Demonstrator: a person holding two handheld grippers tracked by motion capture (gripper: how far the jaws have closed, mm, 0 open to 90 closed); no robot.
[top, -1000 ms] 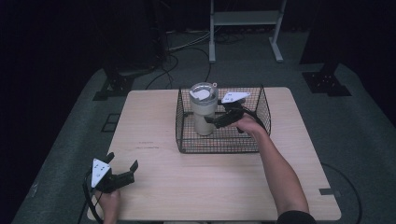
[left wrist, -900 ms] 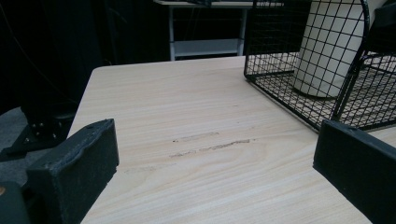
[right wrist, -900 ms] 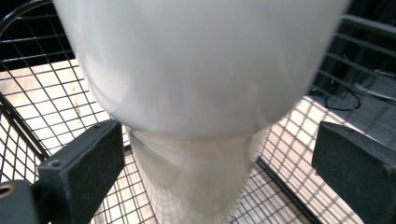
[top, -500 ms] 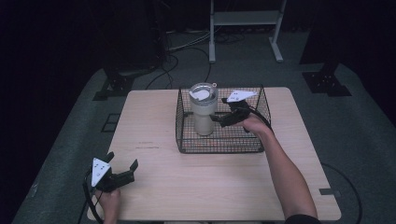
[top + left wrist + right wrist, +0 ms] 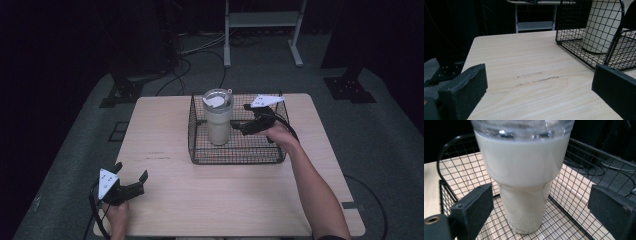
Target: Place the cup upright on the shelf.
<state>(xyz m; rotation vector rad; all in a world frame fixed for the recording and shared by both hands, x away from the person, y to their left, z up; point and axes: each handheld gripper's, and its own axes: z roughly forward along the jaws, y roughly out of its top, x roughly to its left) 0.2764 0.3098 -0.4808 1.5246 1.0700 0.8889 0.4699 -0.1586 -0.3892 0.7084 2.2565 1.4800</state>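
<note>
One cream tumbler (image 5: 218,120) with a clear lid stands upright inside the one black wire basket (image 5: 235,154), near its left wall, on the wooden table (image 5: 220,200). The right gripper (image 5: 242,128) is inside the basket just beside the tumbler, jaws spread wide and empty, probably so that they can pass around its body. The left gripper (image 5: 131,179) rests near the table's front left corner, also released, well apart from the basket.
</note>
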